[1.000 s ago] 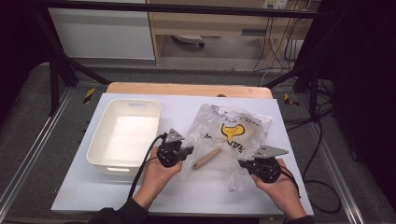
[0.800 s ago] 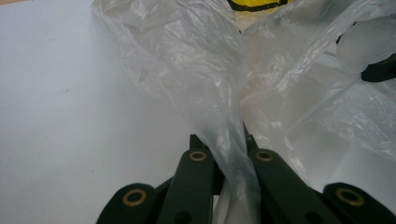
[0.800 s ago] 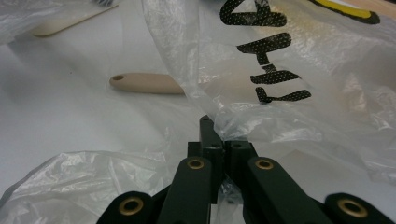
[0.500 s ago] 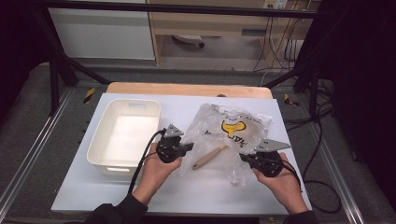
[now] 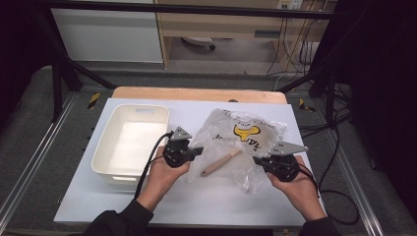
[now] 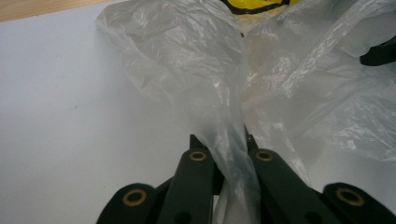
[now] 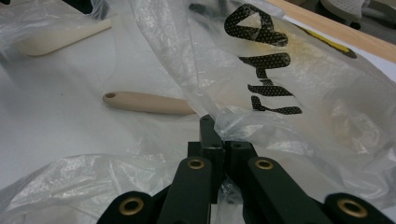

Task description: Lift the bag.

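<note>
High view: the plastic bag [image 5: 236,142] lies on the worktop [image 5: 196,201] just right of the white tub [image 5: 129,142], the wooden utensil [image 5: 219,163] half out of its mouth; emptying looks unfinished. Since earlier, both hands have barely shifted.

Left gripper view: left tongs [image 6: 223,148] pinch a gathered fold of film.

Right gripper view: right tongs [image 7: 215,135] clamp the bag's edge, utensil beyond.

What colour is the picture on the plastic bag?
Yellow with black outlines, on the clear plastic bag; best in the high view.
</note>
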